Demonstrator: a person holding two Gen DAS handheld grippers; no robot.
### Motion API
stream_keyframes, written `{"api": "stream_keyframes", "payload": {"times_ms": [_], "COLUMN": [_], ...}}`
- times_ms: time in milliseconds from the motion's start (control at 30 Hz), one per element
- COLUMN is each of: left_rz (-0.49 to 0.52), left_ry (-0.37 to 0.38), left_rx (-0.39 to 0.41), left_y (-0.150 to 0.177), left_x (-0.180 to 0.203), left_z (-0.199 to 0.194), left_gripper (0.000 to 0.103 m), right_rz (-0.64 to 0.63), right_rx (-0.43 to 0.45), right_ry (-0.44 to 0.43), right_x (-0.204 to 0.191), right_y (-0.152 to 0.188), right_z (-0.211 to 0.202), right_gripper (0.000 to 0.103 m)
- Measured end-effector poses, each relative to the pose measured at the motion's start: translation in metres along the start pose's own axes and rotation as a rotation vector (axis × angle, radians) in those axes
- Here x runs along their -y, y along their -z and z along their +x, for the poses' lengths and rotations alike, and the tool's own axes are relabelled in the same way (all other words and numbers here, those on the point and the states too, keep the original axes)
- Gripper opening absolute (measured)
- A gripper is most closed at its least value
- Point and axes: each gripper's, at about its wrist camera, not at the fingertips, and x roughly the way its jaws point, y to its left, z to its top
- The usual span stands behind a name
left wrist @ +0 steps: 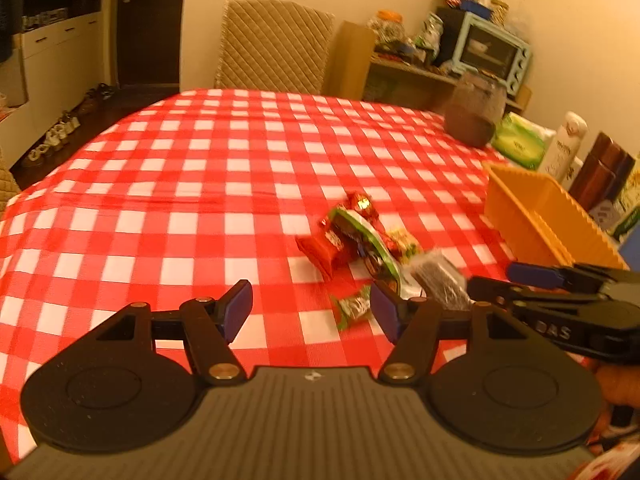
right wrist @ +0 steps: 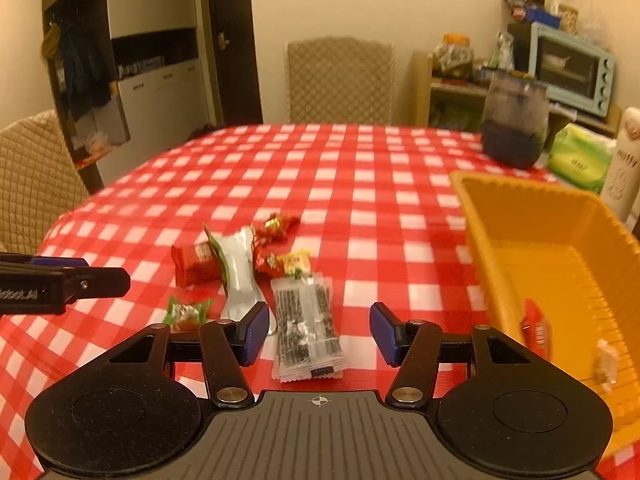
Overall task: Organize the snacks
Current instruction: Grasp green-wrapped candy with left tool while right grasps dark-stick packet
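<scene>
- Red-and-white checked cloth covers the bench (right wrist: 320,168); quilted chair (right wrist: 340,80) at the far side, pale blue toaster oven (right wrist: 572,68) on a shelf at the back right.
- Yellow bin (right wrist: 500,216) stands on the right of the bench; a red packet (right wrist: 536,330) and a small pale sweet (right wrist: 606,364) lie inside it, near the close end.
- Loose snacks lie in a cluster left of the bin: clear sleeve of dark sticks (right wrist: 306,328), silver-and-green pouch (right wrist: 238,268), red packet (right wrist: 194,266), green-wrapped sweet (right wrist: 188,314), red-and-gold sweet (right wrist: 278,224).
- Right hand-held gripper (right wrist: 319,334): jaws apart, nothing between the pads. The sleeve of dark sticks lies on the cloth in the gap, nearer the left finger, not gripped. Bin just to its right.
- Left hand-held gripper (left wrist: 312,306): jaws apart, nothing held. Green-wrapped sweet (left wrist: 354,306) lies beside its right finger; contact cannot be told. Rest of the cluster lies beyond and to the right.
- Both hand-held grippers sit side by side, low over the bench.
</scene>
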Motion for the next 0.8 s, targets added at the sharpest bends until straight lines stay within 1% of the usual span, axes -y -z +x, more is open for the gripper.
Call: {"api": "stream_keyframes", "payload": {"times_ms": [133,300,433,533,567,633,800], "left_rz": [0.049,0.137,0.208,0.243,0.249,0.260,0.309], "left_ry": [0.013,0.040,0.075,0.084,0.083,0.087,0.091], "left_rx": [-0.024,-0.054,-0.079,-0.095,-0.102,-0.111,-0.104], "left_y": [0.003,0.002,0.003,0.006,0.007,0.009,0.010], "left_x": [0.002,0.010,0.017,0.021,0.021,0.022,0.026], "left_z": [0.009,0.020,0.029,0.036,0.039,0.043,0.048], "left_gripper": [0.062,0.062,0.060,0.059,0.058,0.056,0.054], "right_rz": [-0.009,0.004,-0.009,-0.029,-0.034,-0.036,-0.023], "right_rx": [-0.051,-0.067,-0.072,-0.088,-0.099,-0.105,-0.112], "right_ry": [-0.008,-0.022,-0.038,-0.040,-0.039,-0.042,-0.035], "right_x": [0.008,0.012,0.008,0.003,0.002,0.003,0.003], "right_y": [0.002,0.000,-0.002,-0.001,0.000,0.001,0.001], "right_z": [0.023,0.031,0.036,0.040,0.043,0.045,0.044], "right_gripper": [0.056,0.056,0.056,0.055,0.054,0.044,0.040]}}
